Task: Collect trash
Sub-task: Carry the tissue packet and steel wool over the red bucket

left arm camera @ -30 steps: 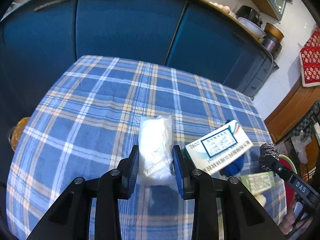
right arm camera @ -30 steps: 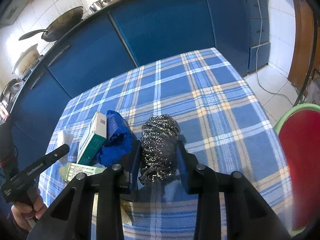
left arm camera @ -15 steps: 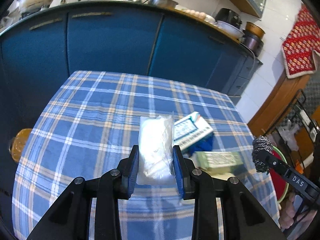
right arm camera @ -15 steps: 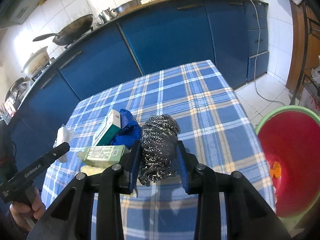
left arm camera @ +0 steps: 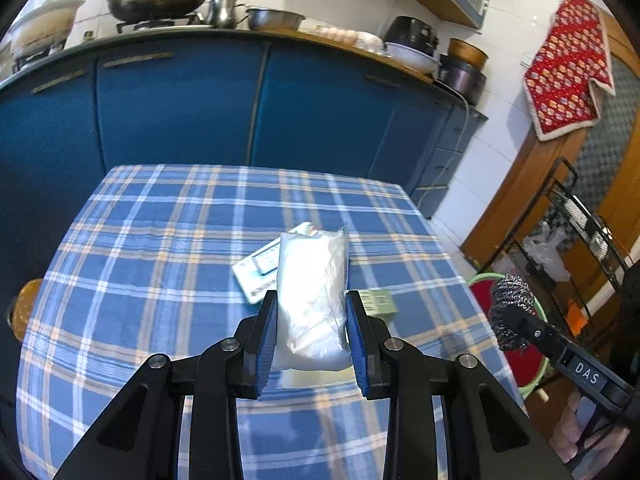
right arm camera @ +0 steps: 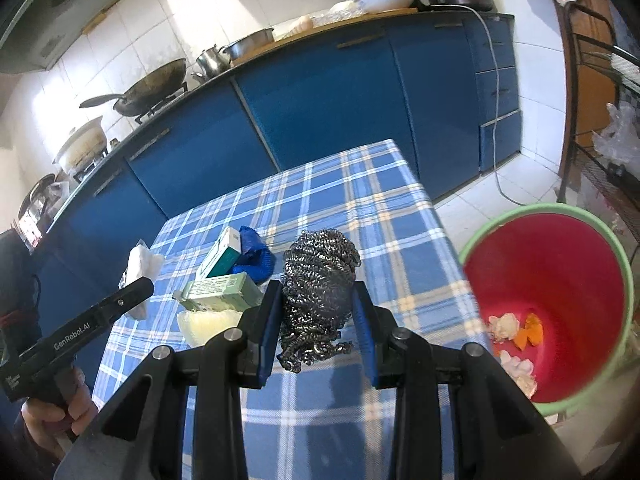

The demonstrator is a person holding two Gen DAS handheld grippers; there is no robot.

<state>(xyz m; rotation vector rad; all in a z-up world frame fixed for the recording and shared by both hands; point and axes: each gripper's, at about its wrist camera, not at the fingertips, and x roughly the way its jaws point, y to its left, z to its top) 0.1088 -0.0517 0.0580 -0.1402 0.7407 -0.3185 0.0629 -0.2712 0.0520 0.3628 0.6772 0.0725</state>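
**A:** What did each hand have, starting closest in?

**B:** The left gripper was clamped on a soft white plastic-wrapped packet, blue pads pressing its lower sides, held clear above the blue plaid tablecloth. The right gripper was closed around a tangled grey steel-wool scouring ball, also lifted off the cloth.

**A:** How would those handle?

**B:** Both looked light, I'd judge. The packet seemed limp and slick, so a grip low across its width suited it; squeezed harder, the film might slide out. The scourer looked springy and snaggy, easy to pinch through the middle, though loose strands hung under the jaws.

**A:** And farther out?

**B:** On the cloth beyond the scourer lay a pale yellow sponge, then a light green cardboard box, a teal-and-white carton and a crumpled blue cloth, bunched together. The boxes looked stiff; best taken across their narrow faces.

**A:** The bin?

**B:** A red bucket with a green rim stood on the floor just off the table's right edge, with scraps already inside.
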